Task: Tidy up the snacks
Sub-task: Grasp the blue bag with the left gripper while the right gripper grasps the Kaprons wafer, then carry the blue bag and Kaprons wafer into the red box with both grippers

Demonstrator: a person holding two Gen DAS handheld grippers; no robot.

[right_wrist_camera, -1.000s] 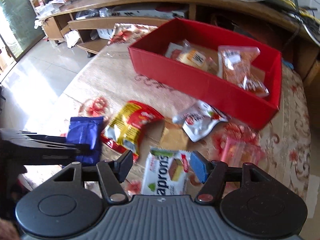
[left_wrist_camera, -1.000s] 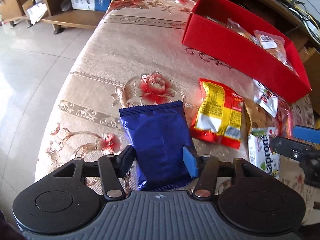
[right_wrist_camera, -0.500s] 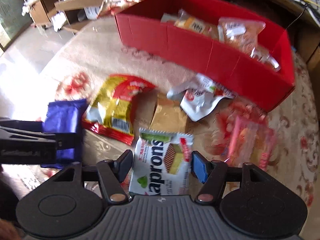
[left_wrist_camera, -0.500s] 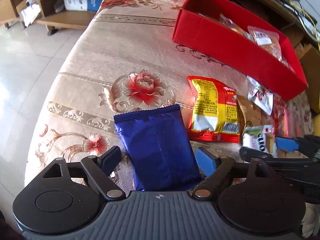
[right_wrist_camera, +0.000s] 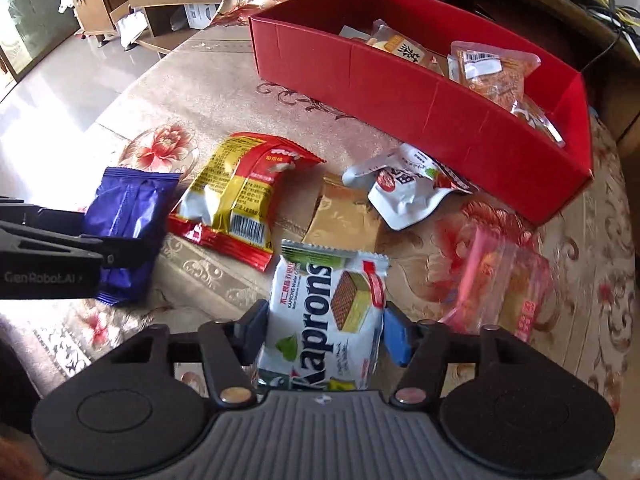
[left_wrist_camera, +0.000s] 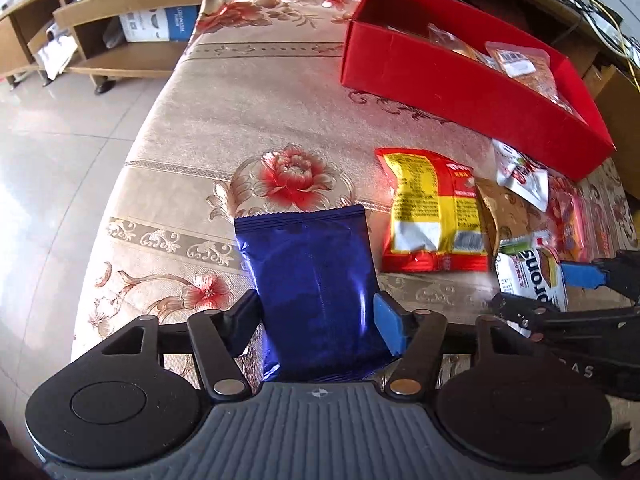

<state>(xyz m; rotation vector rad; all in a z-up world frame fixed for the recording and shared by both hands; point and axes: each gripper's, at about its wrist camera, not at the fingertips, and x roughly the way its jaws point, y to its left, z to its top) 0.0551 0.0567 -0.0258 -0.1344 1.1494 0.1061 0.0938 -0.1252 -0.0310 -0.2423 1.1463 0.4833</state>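
Clear snack bags (right_wrist_camera: 494,70) fill red box (right_wrist_camera: 400,96); left claw (left_wrist_camera: 318,314) pinches blue packet (left_wrist_camera: 316,280), right claw (right_wrist_camera: 326,330) pinches wafer pack (right_wrist_camera: 326,320).

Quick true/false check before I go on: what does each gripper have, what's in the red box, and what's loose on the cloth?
1. The left gripper brackets the blue packet. True.
2. The right gripper brackets the yellow-red packet. False: it brackets the Kaprons wafer pack.
3. The red box is empty. False: several packets lie inside.
4. The yellow-red packet lies on the cloth, outside the box. True.
5. The blue packet is in the box. False: it is between the left fingers.
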